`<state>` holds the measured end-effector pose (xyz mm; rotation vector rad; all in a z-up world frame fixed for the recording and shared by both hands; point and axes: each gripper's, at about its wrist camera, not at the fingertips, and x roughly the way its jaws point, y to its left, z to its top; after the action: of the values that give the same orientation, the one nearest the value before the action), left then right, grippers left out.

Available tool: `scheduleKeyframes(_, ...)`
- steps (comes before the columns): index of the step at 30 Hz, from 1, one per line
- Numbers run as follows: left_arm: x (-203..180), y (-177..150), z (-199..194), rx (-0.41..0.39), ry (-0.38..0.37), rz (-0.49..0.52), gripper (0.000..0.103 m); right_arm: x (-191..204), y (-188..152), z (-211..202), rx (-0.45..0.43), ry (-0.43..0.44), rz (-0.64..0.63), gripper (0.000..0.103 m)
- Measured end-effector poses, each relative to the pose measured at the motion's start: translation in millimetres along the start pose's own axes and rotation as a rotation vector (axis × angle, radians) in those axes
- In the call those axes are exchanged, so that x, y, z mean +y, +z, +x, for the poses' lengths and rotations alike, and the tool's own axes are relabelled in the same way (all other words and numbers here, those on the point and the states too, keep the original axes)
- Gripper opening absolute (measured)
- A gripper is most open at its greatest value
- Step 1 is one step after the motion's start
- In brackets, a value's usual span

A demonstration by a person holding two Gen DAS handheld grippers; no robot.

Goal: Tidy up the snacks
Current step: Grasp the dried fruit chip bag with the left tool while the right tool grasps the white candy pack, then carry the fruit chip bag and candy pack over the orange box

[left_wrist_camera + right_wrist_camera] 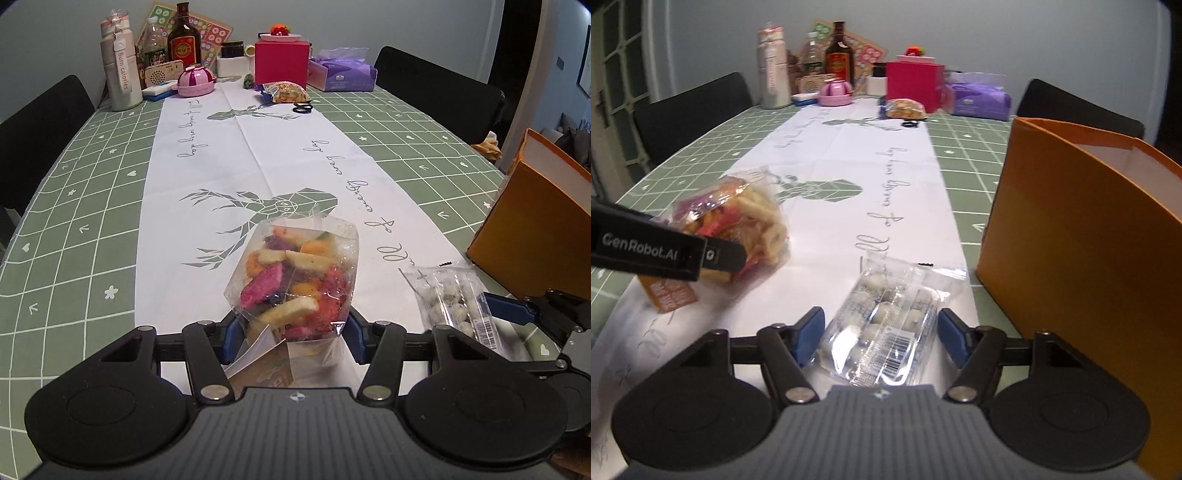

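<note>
Crinkly clear plastic is what we have between both sets of fingers, so we expect light, slippery, easily crushed loads. Our left gripper (293, 338) has its blue pads set against the two sides of the transparent bag of multicoloured dried fruit and vegetable chips (295, 280), low down near its folded end with the brown paper label; the film looks pinched there, so we judge it grasped, though lightly. The bag sits near us on the white table runner with grey deer print (236, 155), puffed and stiff-cornered, its contents brittle. A hold on the gathered end, not the belly, should spare the chips.

Our right gripper (882, 338) stands spread, its blue pads either side of the small clear packet of pale round sweets with a barcode (886, 317) without visibly touching it. That packet lies flat on the runner, near and to the right of the chip bag. It looks thin and floppy, with hard little balls inside that may shift, so we judge a grip across the middle, over the balls, safer than one on the slick sealed edge.

Just right of the packet stands the tall open orange cardboard box (1071, 236), which we take for the likely destination. Far down the green checked tablecloth (74, 229) lies another patterned snack bag (286, 92), among bottles and boxes.
</note>
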<state>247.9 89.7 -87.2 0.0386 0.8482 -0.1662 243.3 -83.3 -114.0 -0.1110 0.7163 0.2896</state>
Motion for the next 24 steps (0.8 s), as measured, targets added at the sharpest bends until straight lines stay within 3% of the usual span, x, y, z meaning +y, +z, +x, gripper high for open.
scheduleKeyframes(5,-12.2,-3.4,-3.6,0.010,-0.001,0.049,0.062,-15.3,-14.6,-16.7,-0.014,0.070,-0.005,0.062)
scheduleKeyframes(13,-20.4,-8.5,-8.2,0.014,-0.018,0.017,0.061,-25.7,-30.9,-41.1,-0.001,0.124,0.015,0.061)
scheduleKeyframes(24,-28.9,-5.5,-23.6,-0.009,-0.074,0.031,0.060,-36.8,-38.1,-53.4,0.008,0.158,0.030,0.060)
